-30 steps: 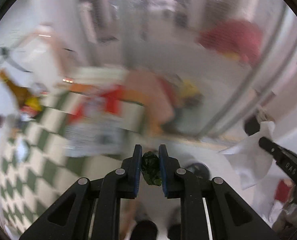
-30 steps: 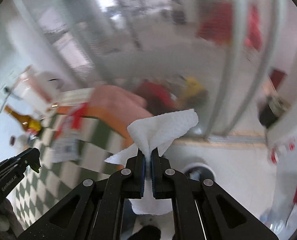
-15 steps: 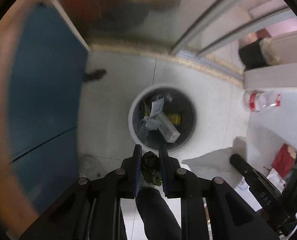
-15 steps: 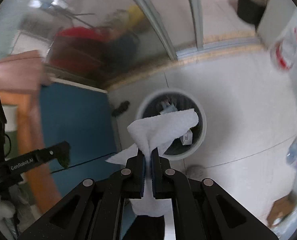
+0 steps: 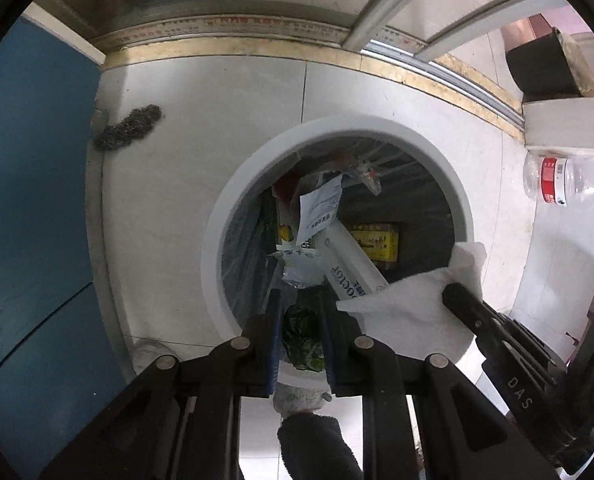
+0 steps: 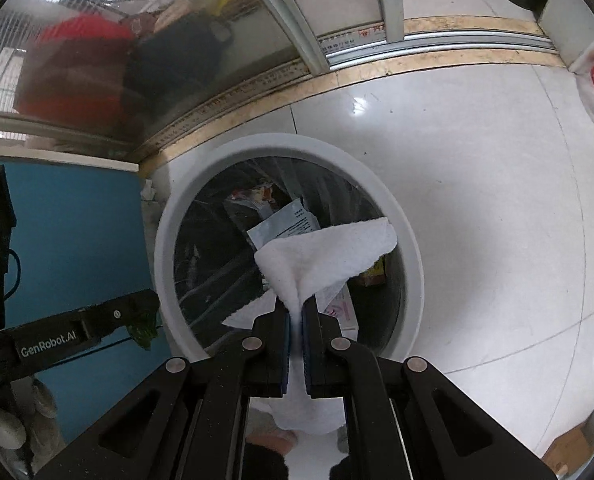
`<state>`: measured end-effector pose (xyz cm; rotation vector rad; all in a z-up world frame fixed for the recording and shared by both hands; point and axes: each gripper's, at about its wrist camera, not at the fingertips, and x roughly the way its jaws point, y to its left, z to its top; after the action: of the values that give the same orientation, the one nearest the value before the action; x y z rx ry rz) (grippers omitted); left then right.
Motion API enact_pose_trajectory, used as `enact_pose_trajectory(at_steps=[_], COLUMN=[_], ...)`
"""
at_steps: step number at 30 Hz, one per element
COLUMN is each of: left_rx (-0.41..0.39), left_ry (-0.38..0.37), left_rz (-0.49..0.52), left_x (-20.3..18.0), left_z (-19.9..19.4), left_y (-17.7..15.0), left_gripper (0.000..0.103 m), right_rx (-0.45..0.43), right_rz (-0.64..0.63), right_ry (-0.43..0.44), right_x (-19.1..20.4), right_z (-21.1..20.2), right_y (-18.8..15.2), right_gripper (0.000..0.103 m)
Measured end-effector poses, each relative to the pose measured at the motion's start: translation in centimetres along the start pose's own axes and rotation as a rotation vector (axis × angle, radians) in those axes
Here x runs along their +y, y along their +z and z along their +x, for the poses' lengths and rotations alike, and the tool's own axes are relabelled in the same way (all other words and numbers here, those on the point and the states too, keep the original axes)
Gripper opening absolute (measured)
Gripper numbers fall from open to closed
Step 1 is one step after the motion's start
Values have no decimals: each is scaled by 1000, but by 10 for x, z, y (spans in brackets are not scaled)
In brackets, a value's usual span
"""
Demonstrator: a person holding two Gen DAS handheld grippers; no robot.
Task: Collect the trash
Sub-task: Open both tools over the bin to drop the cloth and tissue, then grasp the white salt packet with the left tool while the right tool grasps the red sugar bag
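left gripper [image 5: 300, 330] jaws clamped on dark green scrap [image 5: 302, 336], poised at near rim of bin [image 5: 233, 200]; right gripper [image 6: 295, 334] jaws pinching white tissue [image 6: 329, 256] over bin mouth, so release likely drops both inside.

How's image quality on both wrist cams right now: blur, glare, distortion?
Left wrist: sharp, no motion blur; print on the trash in the bin is readable; strong fisheye curvature, dark corners. Right wrist: also sharp; small specular highlight on the floor tile; the glass door shows hazy shapes; the paper towel hides part of the bin.
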<state>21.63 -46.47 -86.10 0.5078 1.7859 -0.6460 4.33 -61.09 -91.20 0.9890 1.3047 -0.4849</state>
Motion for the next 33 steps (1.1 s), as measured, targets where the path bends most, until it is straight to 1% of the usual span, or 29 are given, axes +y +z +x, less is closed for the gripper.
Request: enact_pose_trajectory(at_steps=[3, 4, 5, 6, 7, 8, 9, 10, 12, 13, 16, 19, 20, 22, 25, 27, 29, 33], left_rx=[-4, -6, -24, -47, -73, -96, -126, -141, -178, -194, -253, -315, -335, -349, -370, -376, -380, -387], left_ry=[-12, -13, -19, -12, 6, 23, 51, 63, 100, 116, 176, 228, 255, 280, 297, 306, 309, 307], left_rz=[-3, -4, -3, 2, 8, 13, 17, 19, 20, 21, 43, 61, 71, 76, 75, 74, 71, 74], left_x=[-2, -3, -5, -6, -8, -8, -8, -8, -8, -8, -12, -18, -22, -25, -29, -33, -37, -50], left_z=[-1, -2, -9, -14, -20, -26, -35, -41, -59, -66, -95, -129, -144, -163, -198, -226, -248, -298], left_y=[0, -1, -3, -3, -4, -6, -9, -10, -17, -19, -33, -51, -60, -71, -94, -113, -130, -167], left_gripper=[17, 21, 34, 44, 69, 85, 88, 89, 91, 95, 96, 96, 96, 96, 96, 96, 96, 96], right_rx=[15, 23, 27, 26, 14, 5, -2, -7, -13, -16, -42, -69, -75, -94, -118, -135, -147, -171], right_rz=[-17, -23, -32, -45, -64, -75, -90, -107, -127, -132, -151, -125, -117, -103, -79, -57, -47, -56], right_ry=[-17, -18, -22, -31, -50, -59, -72, -89, -118, -125, -190, -213, -213, -225, -227, -232, -248, -265], right_x=[2, 3, 5, 7, 10, 11, 13, 16, 20, 22, 29, 35, 37, 43, 53, 61, 67, 83], right_z=[1, 0, -2, -7, -13, -19, -25, -31, -45, -50, -75, -108, -119, -147, -190, -228, -258, -328], right_y=[2, 2, 2, 0, -1, -3, -4, -7, -12, -14, -25, -37, -40, -50, -64, -76, -85, -106], right_gripper=[8, 14, 29, 41, 64, 76, 78, 78, 91, 102, 103, 103, 103, 103, 103, 103, 103, 103])
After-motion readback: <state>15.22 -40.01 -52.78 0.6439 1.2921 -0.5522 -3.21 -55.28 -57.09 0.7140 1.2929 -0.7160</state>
